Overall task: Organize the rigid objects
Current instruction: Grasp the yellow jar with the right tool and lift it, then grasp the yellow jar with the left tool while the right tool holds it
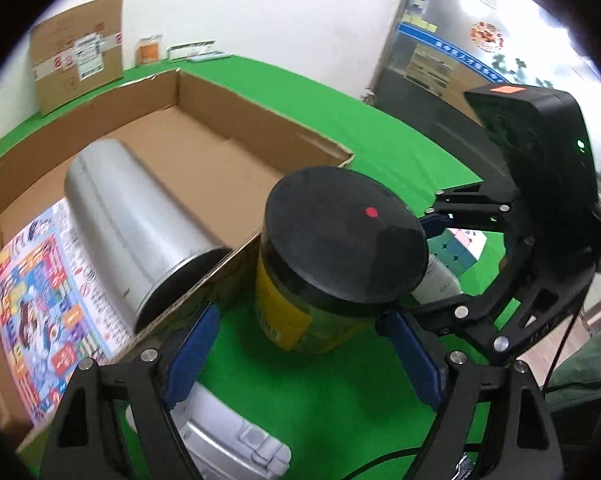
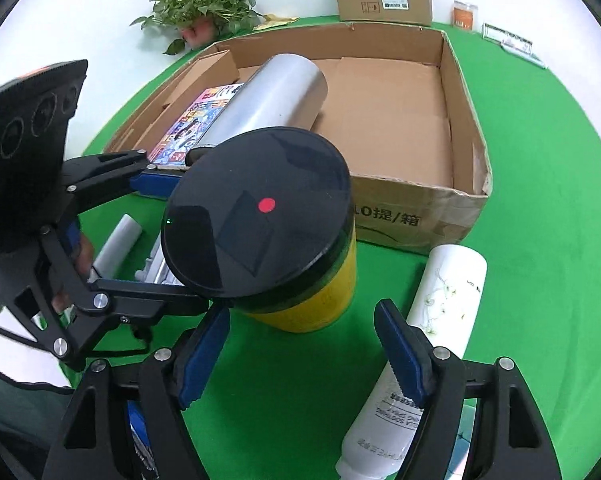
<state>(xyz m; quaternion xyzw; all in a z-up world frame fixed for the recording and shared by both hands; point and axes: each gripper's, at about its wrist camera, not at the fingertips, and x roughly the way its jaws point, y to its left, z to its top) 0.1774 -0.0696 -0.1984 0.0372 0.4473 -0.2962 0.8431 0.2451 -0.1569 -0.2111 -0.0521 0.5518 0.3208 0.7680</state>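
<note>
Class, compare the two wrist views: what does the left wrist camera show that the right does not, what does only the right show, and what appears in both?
Only the left wrist view shows a puzzle cube on the green cloth and a glass door.

Only the right wrist view shows a potted plant by the wall.

Both show the open cardboard box, a silver cylinder and picture book lying inside it, and the black-lidded yellow jar standing outside.
</note>
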